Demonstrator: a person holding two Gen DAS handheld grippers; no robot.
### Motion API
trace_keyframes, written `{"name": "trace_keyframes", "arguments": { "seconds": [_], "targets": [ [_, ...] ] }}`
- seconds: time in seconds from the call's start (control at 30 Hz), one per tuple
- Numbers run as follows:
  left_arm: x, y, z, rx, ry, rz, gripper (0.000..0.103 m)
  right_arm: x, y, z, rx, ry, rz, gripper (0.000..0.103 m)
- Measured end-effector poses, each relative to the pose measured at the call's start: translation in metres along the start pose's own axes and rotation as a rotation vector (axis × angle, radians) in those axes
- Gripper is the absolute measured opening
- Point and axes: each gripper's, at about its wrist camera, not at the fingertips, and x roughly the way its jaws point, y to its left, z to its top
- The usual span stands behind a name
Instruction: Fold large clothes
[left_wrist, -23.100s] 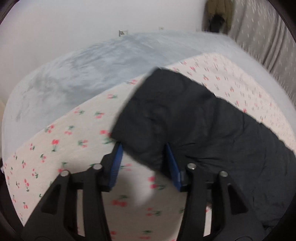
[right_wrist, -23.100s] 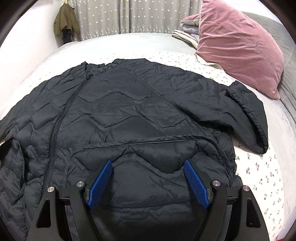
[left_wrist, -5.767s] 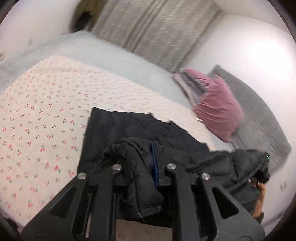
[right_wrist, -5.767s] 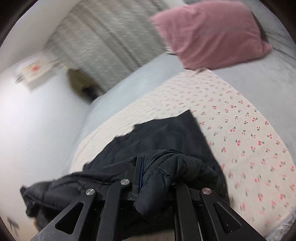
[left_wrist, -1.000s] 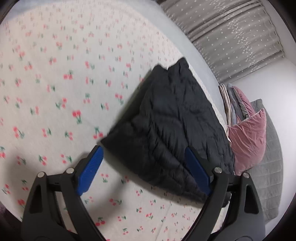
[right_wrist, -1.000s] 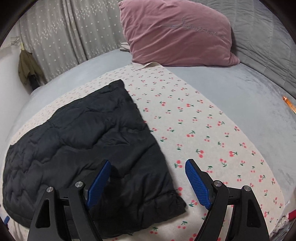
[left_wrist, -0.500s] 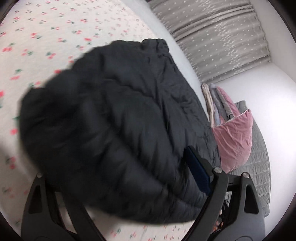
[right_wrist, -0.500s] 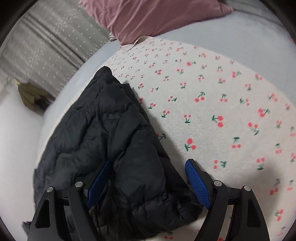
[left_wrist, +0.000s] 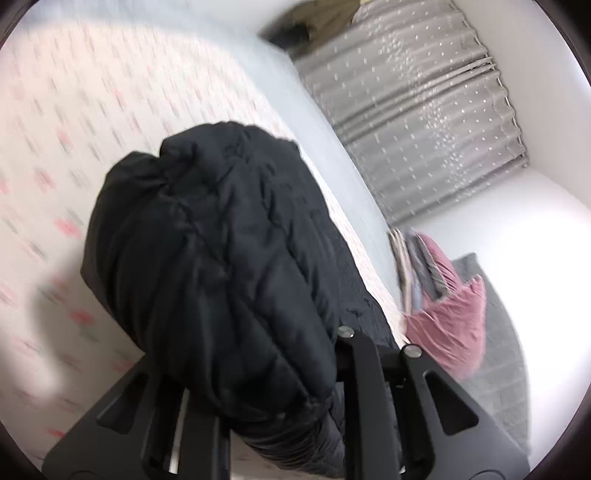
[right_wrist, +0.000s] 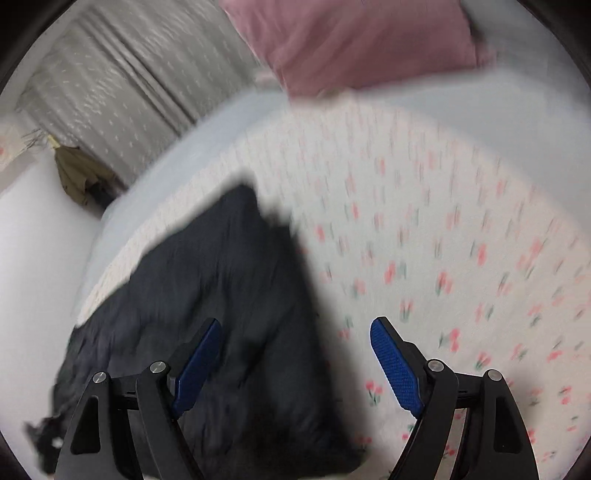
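Observation:
The black quilted jacket (left_wrist: 221, 266) is bunched up and raised above the cherry-print sheet (left_wrist: 55, 147) in the left wrist view. It drapes over my left gripper (left_wrist: 273, 373), whose jaws have closed in on it; the fingertips are hidden under the cloth. In the right wrist view the jacket (right_wrist: 221, 295) lies folded on the sheet (right_wrist: 443, 240), blurred by motion. My right gripper (right_wrist: 295, 354) is open and empty, its left blue pad over the jacket's edge and its right pad over bare sheet.
A pink pillow (left_wrist: 450, 328) and a stack of folded cloths (left_wrist: 410, 266) lie at the bed's head; the pillow also shows in the right wrist view (right_wrist: 369, 40). Grey curtains (left_wrist: 424, 122) hang behind. An olive coat (right_wrist: 77, 177) hangs by the wall.
My left gripper has closed on the jacket's corner and lifted it, so the cloth now bulges up. My right gripper stays open and has drawn back and tilted up from the jacket.

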Motion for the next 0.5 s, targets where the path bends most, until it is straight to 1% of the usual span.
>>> {"name": "trace_keyframes", "arguments": {
  "seconds": [0.07, 0.1, 0.13, 0.17, 0.23, 0.27, 0.33, 0.37, 0.4, 0.43, 0.47, 0.5],
  "targets": [
    [-0.017, -0.002, 0.008, 0.029, -0.048, 0.020, 0.019, -0.013, 0.023, -0.001, -0.063, -0.064, 0.021, 0.084],
    [-0.026, -0.005, 0.012, 0.049, -0.073, 0.029, 0.019, -0.018, 0.043, -0.005, -0.110, -0.083, 0.058, 0.084],
    [-0.037, -0.010, 0.014, 0.083, -0.106, 0.038, 0.019, -0.019, 0.055, -0.008, -0.138, -0.083, 0.083, 0.084],
    [-0.043, -0.015, 0.016, 0.111, -0.127, 0.044, 0.019, -0.019, 0.078, -0.016, -0.194, -0.073, 0.135, 0.084],
    [-0.058, -0.031, 0.019, 0.195, -0.178, 0.061, 0.019, -0.015, 0.111, -0.032, -0.273, -0.045, 0.200, 0.083],
    [-0.063, -0.038, 0.019, 0.231, -0.196, 0.061, 0.019, -0.012, 0.136, -0.047, -0.331, -0.027, 0.236, 0.082],
    [-0.071, -0.056, 0.016, 0.314, -0.227, 0.056, 0.019, -0.005, 0.173, -0.073, -0.421, -0.003, 0.263, 0.079],
    [-0.072, -0.065, 0.013, 0.350, -0.238, 0.045, 0.019, 0.001, 0.190, -0.087, -0.467, 0.022, 0.277, 0.075],
    [-0.071, -0.074, 0.009, 0.380, -0.244, 0.034, 0.019, 0.007, 0.203, -0.099, -0.502, 0.053, 0.292, 0.069],
    [-0.070, -0.084, 0.005, 0.423, -0.249, 0.017, 0.019, 0.016, 0.215, -0.111, -0.531, 0.095, 0.313, 0.066],
    [-0.069, -0.092, 0.001, 0.452, -0.251, 0.002, 0.019, 0.030, 0.228, -0.127, -0.553, 0.159, 0.336, 0.061],
    [-0.065, -0.105, -0.007, 0.497, -0.248, -0.030, 0.019, 0.039, 0.236, -0.137, -0.563, 0.195, 0.344, 0.060]
  ]
}}
